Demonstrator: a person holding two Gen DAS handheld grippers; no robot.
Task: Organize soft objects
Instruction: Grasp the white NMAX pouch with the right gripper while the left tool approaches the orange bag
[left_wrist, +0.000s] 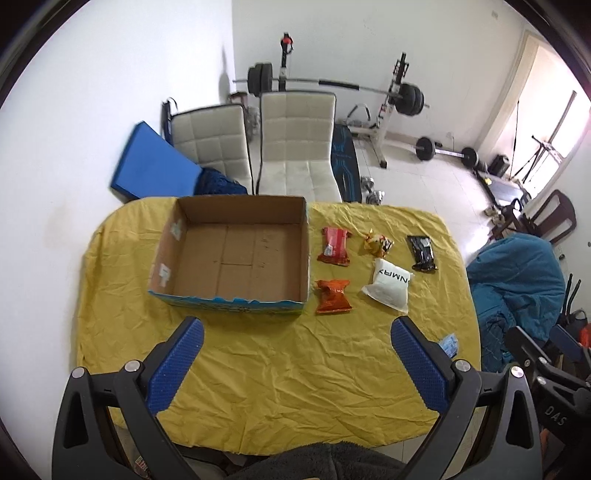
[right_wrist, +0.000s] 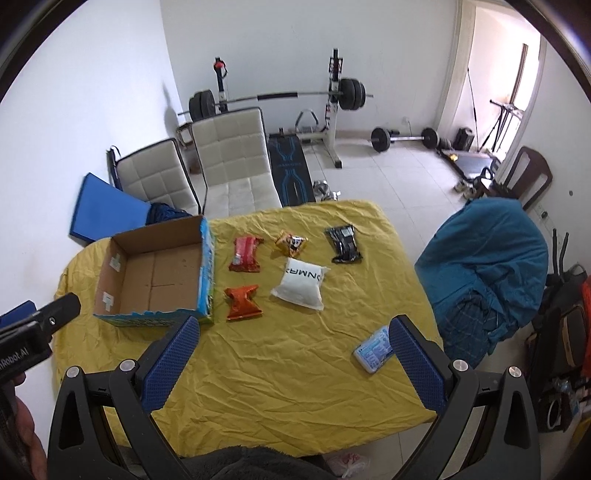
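Presently you hold both tools high above the yellow tablecloth (left_wrist: 277, 350), the left gripper (left_wrist: 295, 365) and the right gripper (right_wrist: 291, 363) each with jaws spread wide and nothing between them. Taking the cardboard box (left_wrist: 236, 254) as landmark: it stands open and bare inside, and the soft packets lie in a cluster just to its right. Nearest its right wall are the orange packet (left_wrist: 332, 297) and the red packet (left_wrist: 335, 246), both with long axes running away from you, parallel to that wall. Beyond them lie the white pouch (left_wrist: 388, 290), turned askew, a small yellow packet (left_wrist: 378, 242), and a black packet (left_wrist: 423, 253) farthest out. A blue-white tissue pack (right_wrist: 373, 349) sits well apart from the box, near the table's right edge; in my judgement you risk overlooking it or nudging it off. Crinkly film may also slip if pinched at a puffed middle.
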